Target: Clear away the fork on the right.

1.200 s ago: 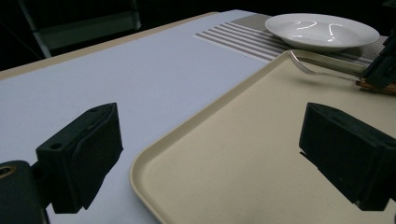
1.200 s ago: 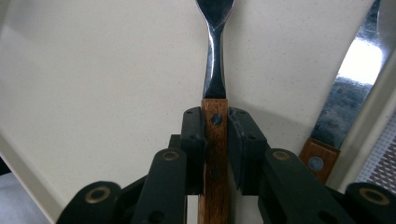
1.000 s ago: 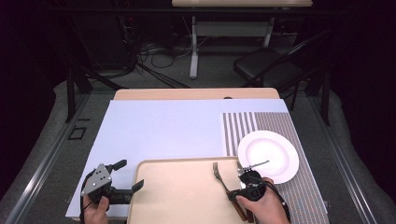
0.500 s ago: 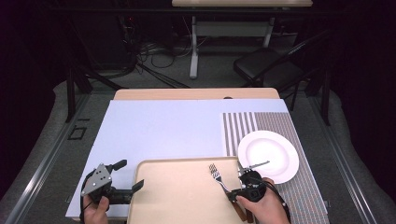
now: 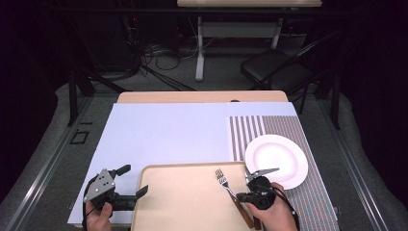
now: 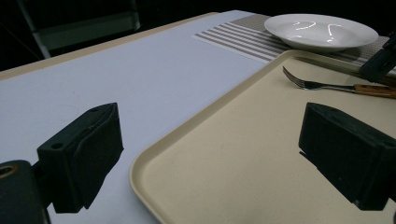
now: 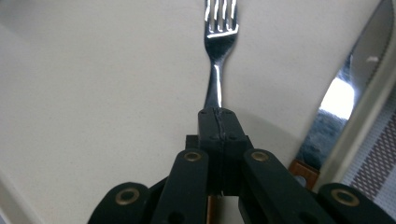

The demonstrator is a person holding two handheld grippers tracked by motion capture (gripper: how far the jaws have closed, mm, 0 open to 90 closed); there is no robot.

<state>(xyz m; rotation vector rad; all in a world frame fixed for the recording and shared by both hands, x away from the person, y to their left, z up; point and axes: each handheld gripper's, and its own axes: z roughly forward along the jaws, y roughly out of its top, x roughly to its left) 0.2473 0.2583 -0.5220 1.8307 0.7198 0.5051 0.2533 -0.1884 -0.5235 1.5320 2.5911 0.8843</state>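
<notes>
forks: one (image 7: 219,51), clamped in the right gripper (image 7: 218,122) | knives: one (image 7: 343,93), just beside that gripper on the tray edge | plates: one (image 5: 276,160), beyond it | trays: one (image 5: 183,202), under it | placemats: one (image 5: 288,127) | grippers: two, the left gripper (image 6: 210,154) with jaws apart

Left claw (image 6: 210,154) gaping over the near corner of a tray

Its two black jaws stand wide apart with nothing between them, above a beige tray (image 6: 196,140) on the pale worktop (image 6: 116,65). A fork (image 6: 327,86) with a wooden handle lies on the tray's far side; beyond the rim, a white plate (image 6: 322,30) sits on a striped mat (image 6: 243,42).
</notes>
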